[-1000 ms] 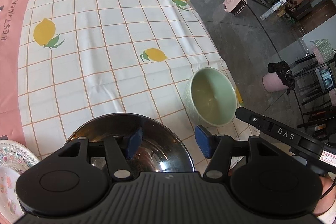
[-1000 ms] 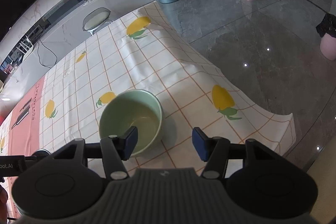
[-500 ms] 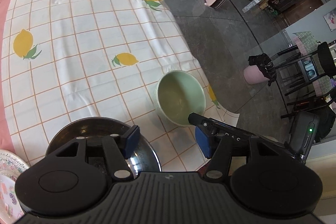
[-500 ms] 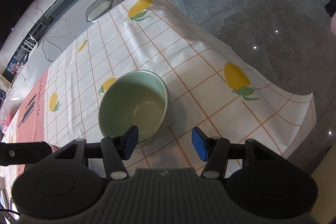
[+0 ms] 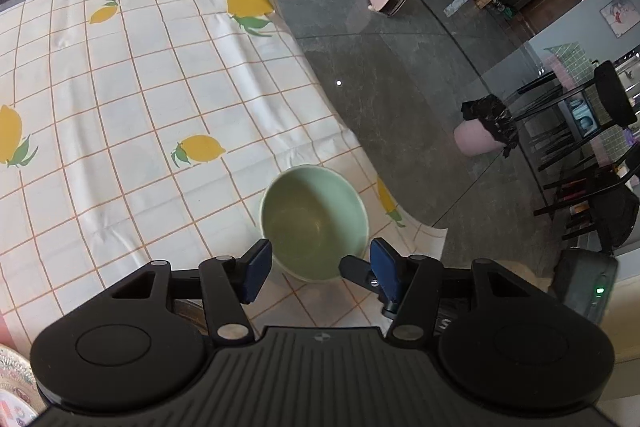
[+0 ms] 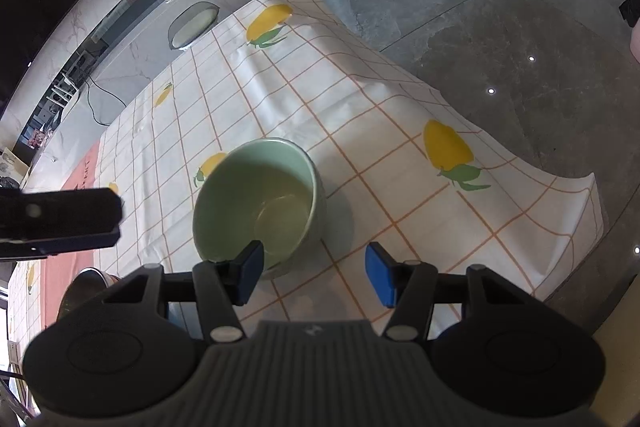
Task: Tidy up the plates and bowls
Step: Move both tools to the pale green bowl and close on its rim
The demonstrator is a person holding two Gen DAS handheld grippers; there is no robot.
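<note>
Looks like both grippers are going for the green bowl [image 5: 314,223] now: left gripper [image 5: 318,273] and right gripper [image 6: 314,273] hovering spread wide, nothing grabbed. Next: pinching its rim.

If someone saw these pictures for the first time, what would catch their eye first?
The pale green bowl near the corner of the lemon-print tablecloth, empty and upright. Both open grippers, left gripper and right gripper, frame it without touching it, over a glossy grey floor.

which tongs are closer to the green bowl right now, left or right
Right. The right tongs have one pad at the green bowl's near rim. The left tongs sit open just short of it, nothing gripped.
</note>
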